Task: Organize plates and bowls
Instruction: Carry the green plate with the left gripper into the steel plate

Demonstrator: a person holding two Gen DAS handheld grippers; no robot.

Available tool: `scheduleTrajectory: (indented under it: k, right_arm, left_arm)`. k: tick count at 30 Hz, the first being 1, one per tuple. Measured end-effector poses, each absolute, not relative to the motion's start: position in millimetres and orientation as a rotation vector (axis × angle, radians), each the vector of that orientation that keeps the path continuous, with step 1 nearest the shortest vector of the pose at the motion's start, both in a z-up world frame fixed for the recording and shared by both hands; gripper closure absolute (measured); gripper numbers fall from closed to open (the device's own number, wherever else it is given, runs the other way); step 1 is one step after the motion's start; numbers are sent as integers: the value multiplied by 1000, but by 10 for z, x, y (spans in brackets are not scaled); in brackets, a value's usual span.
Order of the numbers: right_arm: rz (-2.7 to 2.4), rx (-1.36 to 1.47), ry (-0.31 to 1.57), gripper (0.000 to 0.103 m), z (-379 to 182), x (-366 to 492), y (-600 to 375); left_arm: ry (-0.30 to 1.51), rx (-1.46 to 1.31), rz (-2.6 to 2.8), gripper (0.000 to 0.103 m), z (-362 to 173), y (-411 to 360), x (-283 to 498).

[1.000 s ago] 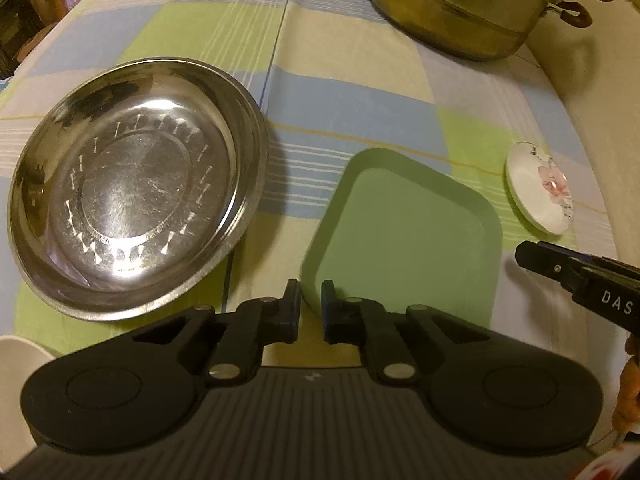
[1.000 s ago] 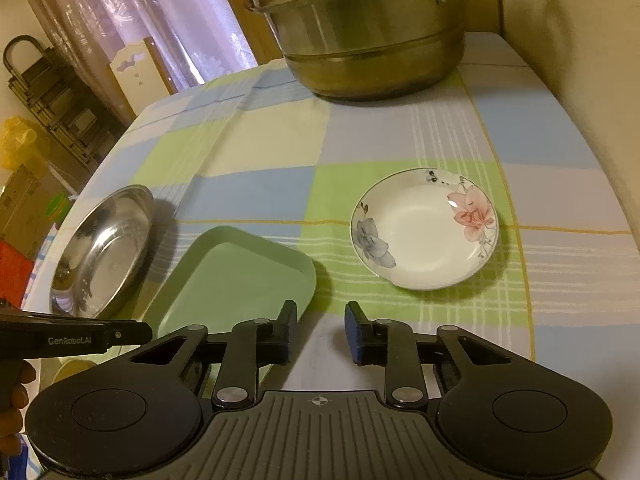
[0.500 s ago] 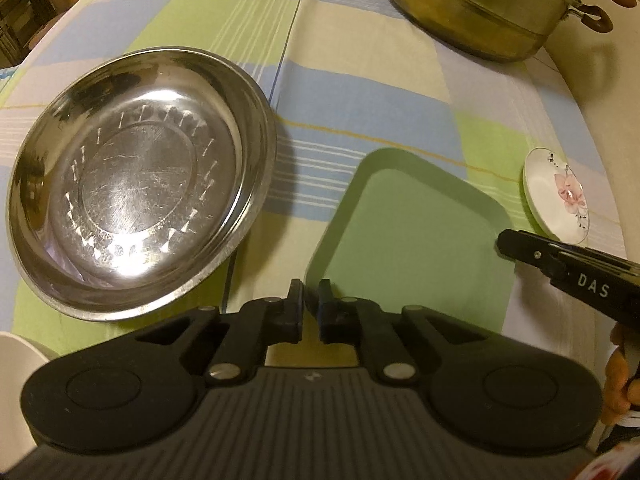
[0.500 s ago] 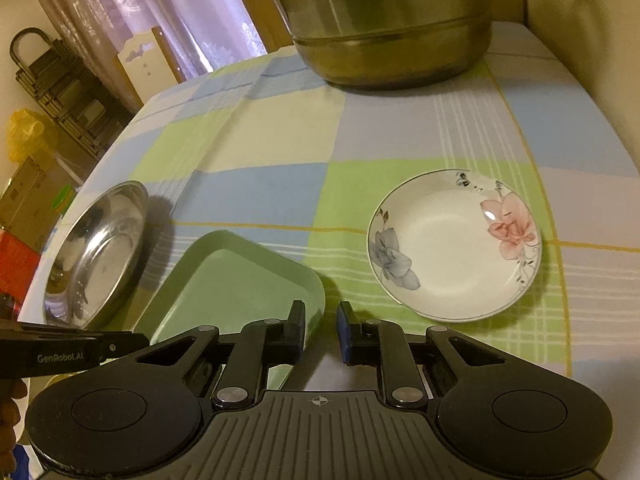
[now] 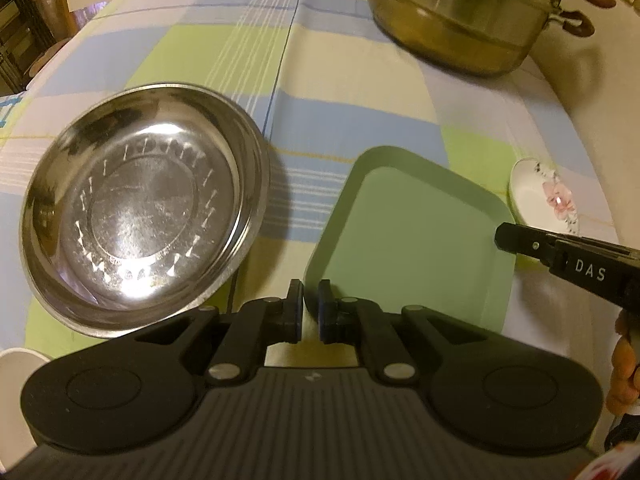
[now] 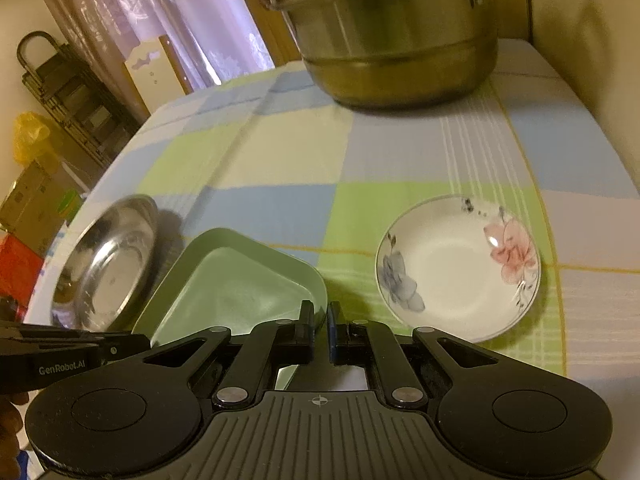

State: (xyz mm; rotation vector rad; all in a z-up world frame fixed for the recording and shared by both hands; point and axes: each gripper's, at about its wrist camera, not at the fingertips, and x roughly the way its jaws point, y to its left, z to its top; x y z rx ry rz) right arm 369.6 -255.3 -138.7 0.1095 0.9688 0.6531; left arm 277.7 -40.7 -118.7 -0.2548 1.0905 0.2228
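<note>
On the checked-cloth bench (image 5: 360,80), both grippers' fingers pinch the pale green square plastic plate's (image 5: 412,232) rim, left gripper (image 5: 310,308) and right gripper (image 6: 320,330) apparently sharing its lift.

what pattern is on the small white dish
Pink and blue flowers on the white dish; clearest in the right wrist view.

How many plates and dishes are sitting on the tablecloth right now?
3: a steel dish on the left, a green square plate in the middle, a floral plate on the right. A white rim at the left view's edge may be another.
</note>
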Motion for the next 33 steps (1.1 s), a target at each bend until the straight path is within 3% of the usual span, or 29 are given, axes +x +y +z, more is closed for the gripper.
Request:
scheduleTrajectory:
  k: [15,33]
  right_arm:
    - [635,124,924,97,-1026,3563,-2310]
    - [706,86,934,96,-944,3250,-1167]
  left_arm:
    - [1004,-232,216,97,-871,-93,2657]
    - [966,-239,322,97,-723,975,2322]
